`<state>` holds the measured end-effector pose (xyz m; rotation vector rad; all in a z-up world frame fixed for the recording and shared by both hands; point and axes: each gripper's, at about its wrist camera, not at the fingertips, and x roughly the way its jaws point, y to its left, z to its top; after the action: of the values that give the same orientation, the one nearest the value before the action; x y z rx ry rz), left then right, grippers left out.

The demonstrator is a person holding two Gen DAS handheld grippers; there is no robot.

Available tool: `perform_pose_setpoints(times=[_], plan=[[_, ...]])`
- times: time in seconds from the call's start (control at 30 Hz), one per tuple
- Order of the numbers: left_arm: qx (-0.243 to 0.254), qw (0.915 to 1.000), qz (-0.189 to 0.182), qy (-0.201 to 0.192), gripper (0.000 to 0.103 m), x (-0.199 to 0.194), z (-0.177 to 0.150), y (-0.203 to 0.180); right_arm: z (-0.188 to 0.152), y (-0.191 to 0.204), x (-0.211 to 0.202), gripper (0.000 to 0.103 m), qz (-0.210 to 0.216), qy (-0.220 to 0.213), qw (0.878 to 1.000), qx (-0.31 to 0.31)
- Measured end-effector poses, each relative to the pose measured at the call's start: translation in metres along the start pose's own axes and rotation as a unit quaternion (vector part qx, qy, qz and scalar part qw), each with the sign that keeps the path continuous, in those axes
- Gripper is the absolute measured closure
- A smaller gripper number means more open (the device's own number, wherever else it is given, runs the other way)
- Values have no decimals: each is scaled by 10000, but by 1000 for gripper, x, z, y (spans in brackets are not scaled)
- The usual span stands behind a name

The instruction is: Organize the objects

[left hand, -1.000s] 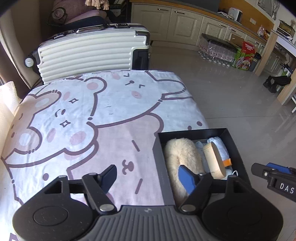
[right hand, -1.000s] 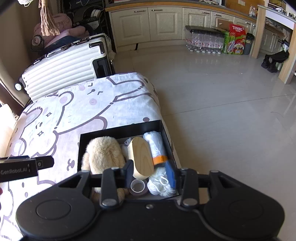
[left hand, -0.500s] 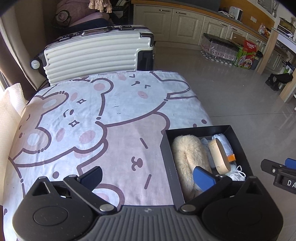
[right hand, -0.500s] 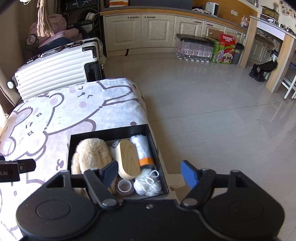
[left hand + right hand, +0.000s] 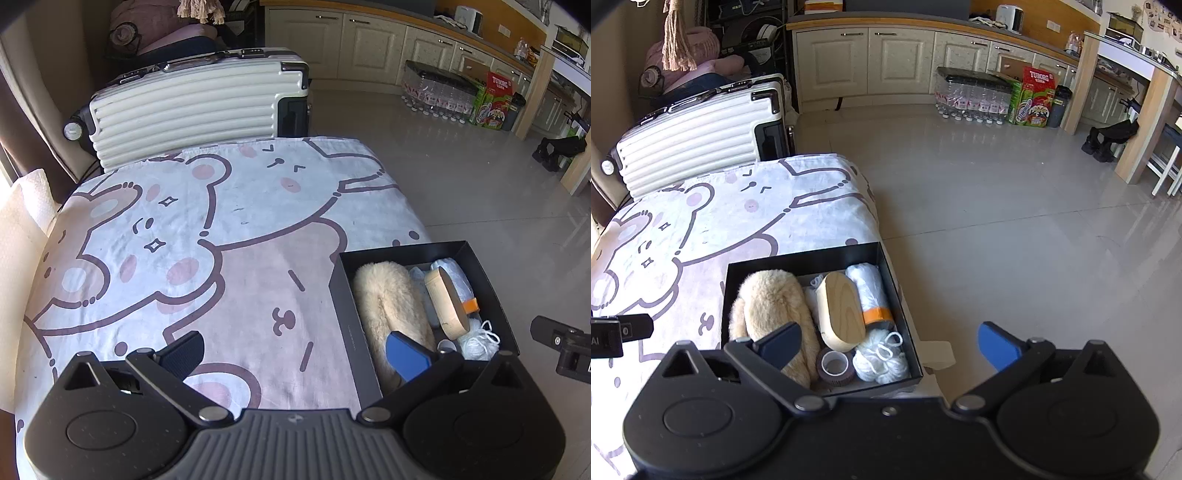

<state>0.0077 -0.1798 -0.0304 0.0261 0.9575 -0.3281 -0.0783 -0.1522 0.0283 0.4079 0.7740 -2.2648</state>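
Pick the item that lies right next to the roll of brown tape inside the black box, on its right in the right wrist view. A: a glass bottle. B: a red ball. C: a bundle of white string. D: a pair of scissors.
C: in the right wrist view the bundle of white string sits beside the roll of brown tape at the near end of the black box.

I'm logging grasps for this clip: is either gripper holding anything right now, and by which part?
Nothing is held. The left gripper and right gripper are both open and empty, near the black box.
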Motion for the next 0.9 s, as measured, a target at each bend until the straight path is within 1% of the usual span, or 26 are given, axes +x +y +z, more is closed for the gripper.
perform_pose_setpoints(times=[0.13,0.9], plan=[[25,10000,-51,-5,0,1,-1,0,0,1,0,0,-29,-18,10000,-8],[132,9999,-50,30,0,5,0,-1,1,4,4,0,-35,5,10000,-82]])
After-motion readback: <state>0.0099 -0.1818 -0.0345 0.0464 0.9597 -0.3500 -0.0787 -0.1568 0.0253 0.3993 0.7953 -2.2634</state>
